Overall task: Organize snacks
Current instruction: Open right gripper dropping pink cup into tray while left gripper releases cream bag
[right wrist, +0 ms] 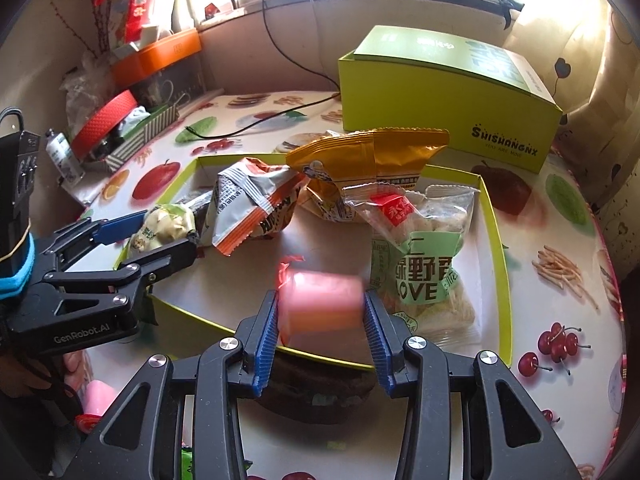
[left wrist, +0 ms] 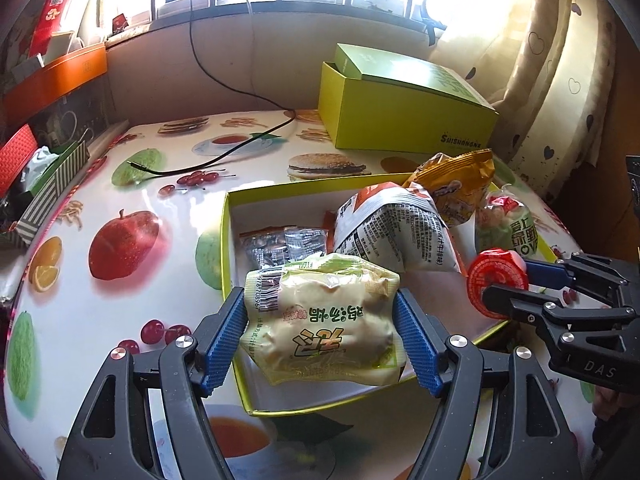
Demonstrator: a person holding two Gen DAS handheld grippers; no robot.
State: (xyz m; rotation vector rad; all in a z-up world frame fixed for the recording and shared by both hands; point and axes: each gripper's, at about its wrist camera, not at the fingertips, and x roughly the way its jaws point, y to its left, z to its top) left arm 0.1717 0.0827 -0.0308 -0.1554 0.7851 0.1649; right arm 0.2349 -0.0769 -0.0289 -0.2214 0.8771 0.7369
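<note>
Pale-yellow plastic fills the left gripper (left wrist: 322, 334): a snack packet (left wrist: 324, 320) is clenched between its blue pads, held over the near edge of the shallow green tray (left wrist: 228, 248), probably to be dropped in with the rest. Beyond the jaws lie small silver sachets (left wrist: 280, 246) and a grey-and-orange pouch (left wrist: 384, 228), leaving bare tray floor just ahead. The right gripper (right wrist: 320, 316) pinches a pink jelly cup (right wrist: 322, 304) by its sides, lid turned sideways, above the tray's near rim; a clear cracker bag (right wrist: 416, 256) sits just right of those jaws, so the open floor ahead looks the likelier spot.
</note>
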